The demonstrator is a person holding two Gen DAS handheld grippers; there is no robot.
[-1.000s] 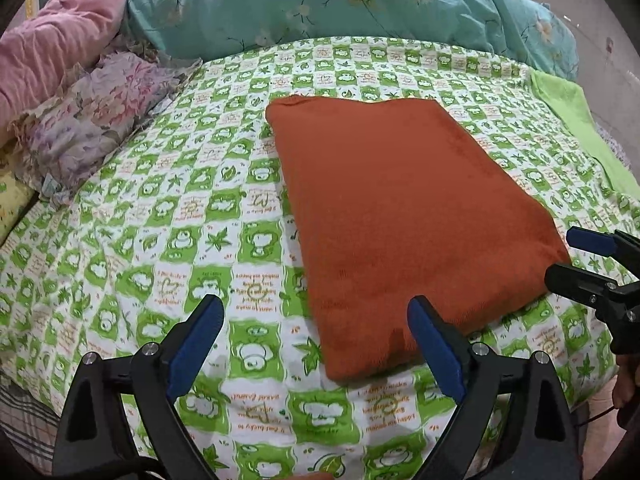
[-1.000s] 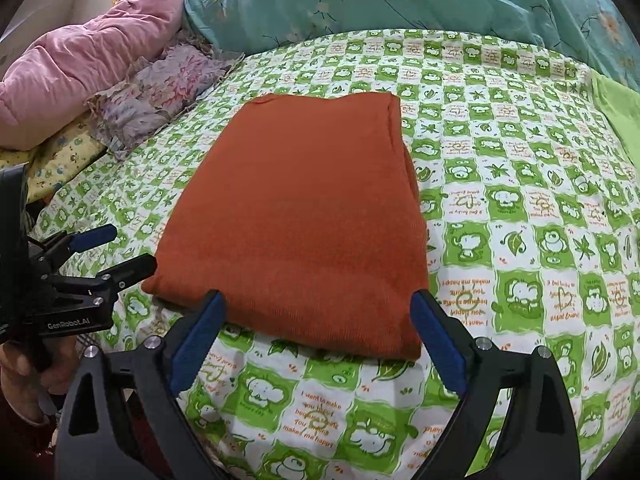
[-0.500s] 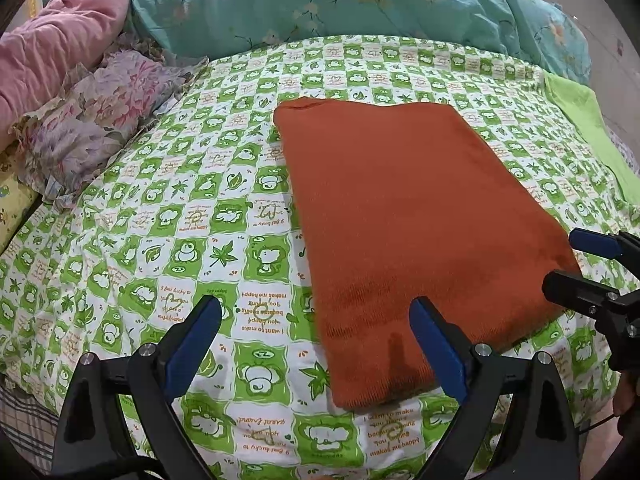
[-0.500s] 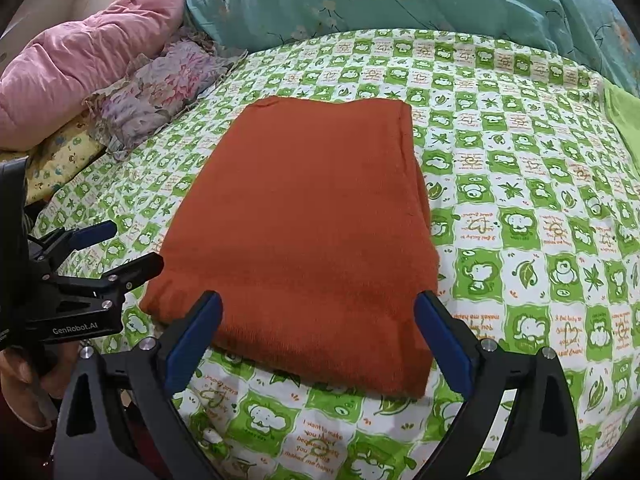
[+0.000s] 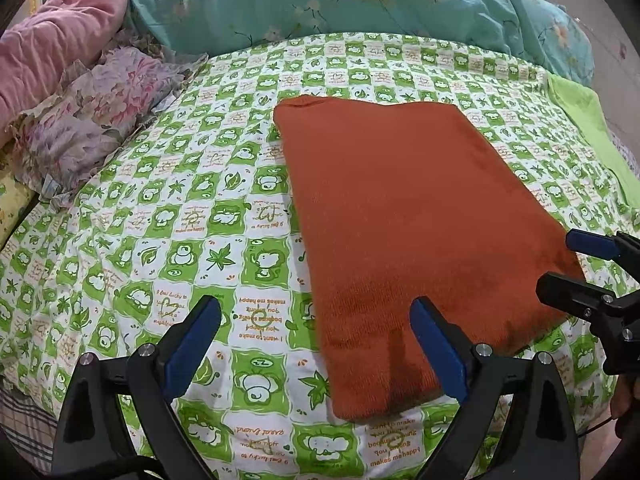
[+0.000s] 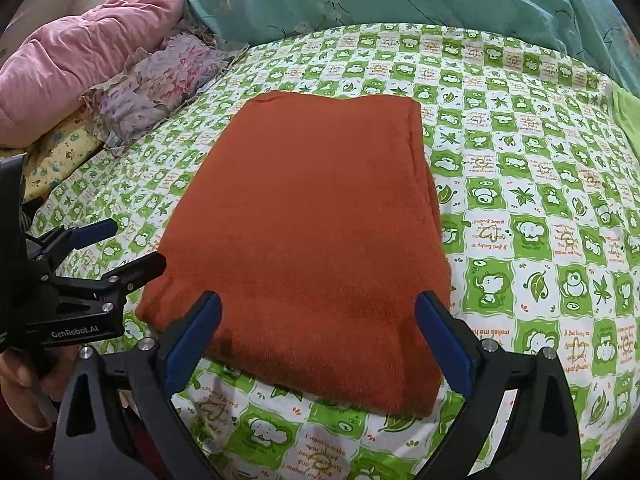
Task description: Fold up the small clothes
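A rust-orange knitted garment, folded into a thick rectangle (image 5: 404, 240), lies flat on the bed's green-and-white checked sheet with cartoon animals (image 5: 168, 216), roughly in the middle of the bed, long side running from near to far.

In the left wrist view the left gripper (image 5: 316, 344) hovers at the near edge, jaws spread wide and gripping nothing. Its right blue-padded finger sits over the garment's near left corner; its left finger is over bare sheet, well clear of the cloth. The right gripper (image 5: 576, 266) pokes in from the right side, at the garment's near right corner.

Over to the right wrist view: the right gripper (image 6: 316, 340) has its jaws wide too, empty, and the garment's (image 6: 312, 232) near edge lies between the two fingers, almost spanning the gap. The left gripper (image 6: 116, 246) comes in from the left, its black fingertip just beside the garment's near left corner, jaws apart.

At the far end a teal floral quilt (image 5: 360, 4) is heaped up; a pink quilted blanket (image 6: 84, 52) and a pale purple floral pillow with a frill (image 6: 160, 80) are at the far left. A plain lime-green cloth (image 5: 588, 128) lies at the far right edge.
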